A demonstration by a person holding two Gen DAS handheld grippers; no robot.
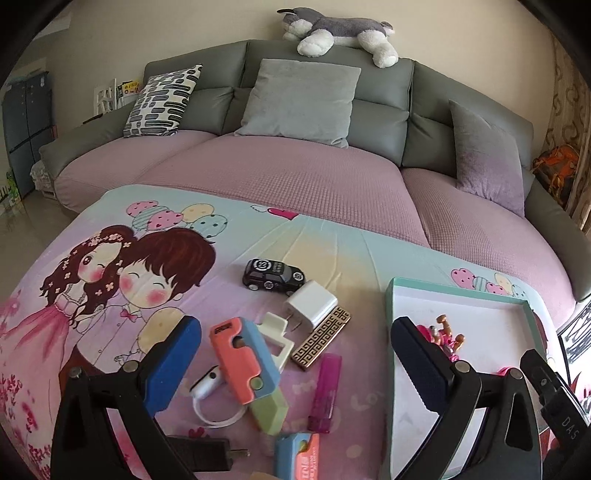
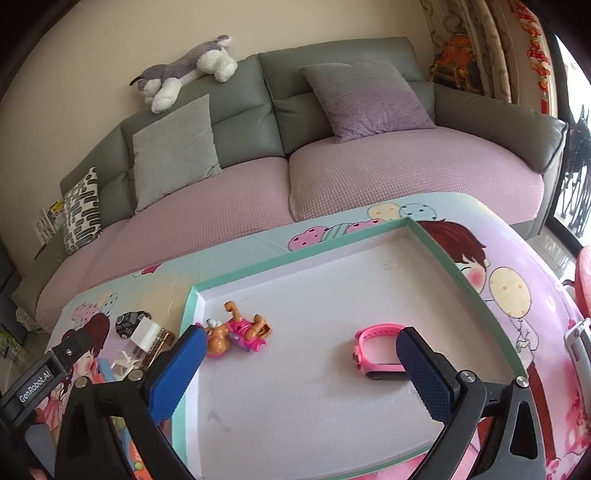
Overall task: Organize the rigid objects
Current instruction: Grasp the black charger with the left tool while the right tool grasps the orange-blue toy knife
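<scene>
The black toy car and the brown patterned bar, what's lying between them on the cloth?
The white charger plug lies between the black toy car and the brown patterned bar. The left wrist view shows it most clearly.

— Where does my left wrist view sit?
— I have it just behind the left tool [image 1: 295,354], looking forward and steeply down along both fingers, close over the clutter on the worktop [image 1: 74,332], with the sofa [image 1: 280,173] beyond.
— And the right one?
— I see it from behind the right tool [image 2: 301,354], tilted down the same way, close above the tray [image 2: 369,387]; the horizon leans here.
— What do I get in both?
— The tray's near-left part with the pink toy figure [image 2: 236,330], the toy car [image 1: 273,277], the white charger [image 1: 310,304], the sofa and the plush dog [image 1: 332,33]. I also catch the other tool's body at each inner edge.
</scene>
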